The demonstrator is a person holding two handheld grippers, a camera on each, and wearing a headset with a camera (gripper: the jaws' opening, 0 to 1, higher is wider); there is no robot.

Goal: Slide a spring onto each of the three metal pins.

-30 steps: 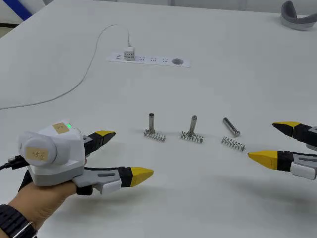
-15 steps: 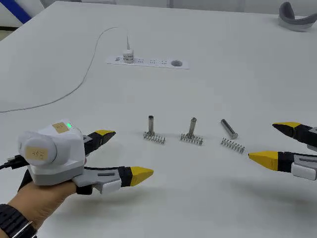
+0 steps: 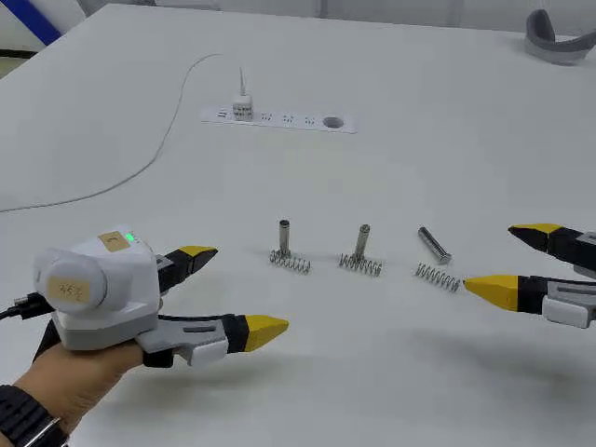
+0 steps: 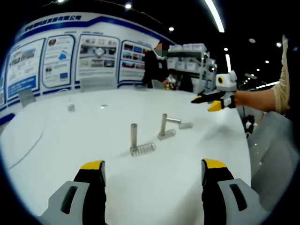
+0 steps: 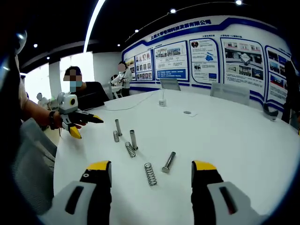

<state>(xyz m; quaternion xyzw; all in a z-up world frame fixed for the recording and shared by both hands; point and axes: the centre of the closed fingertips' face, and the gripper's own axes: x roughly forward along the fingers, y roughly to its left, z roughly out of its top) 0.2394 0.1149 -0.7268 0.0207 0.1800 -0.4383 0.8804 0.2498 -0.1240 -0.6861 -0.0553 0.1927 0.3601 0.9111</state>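
Head view: L gripper (image 3: 233, 289), held in a hand (image 3: 65, 382), jaws spread, nothing in them. R gripper (image 3: 495, 257) jaws also spread, nothing in them. On the white bench (image 3: 419, 140) btwn the two sets of jaws: first pin (image 3: 284, 237) upright, ahead of L jaws, w/ first spring (image 3: 291, 263) lying at its foot. Second pin (image 3: 362, 240) upright, second spring (image 3: 360, 266) at its foot. Third pin (image 3: 433, 244) lies flat, third spring (image 3: 438, 276) just beside it, near R jaw tips. All springs lie loose on the bench. Power strip (image 3: 279, 119) well beyond the pins.

Left gripper view: jaws wide apart. First pin + spring straight ahead, about centred btwn tips, other pairs further on, R gripper beyond them.

Right gripper view: jaws wide apart. Third pin + spring nearest, ahead btwn tips. L gripper past the upright pins.
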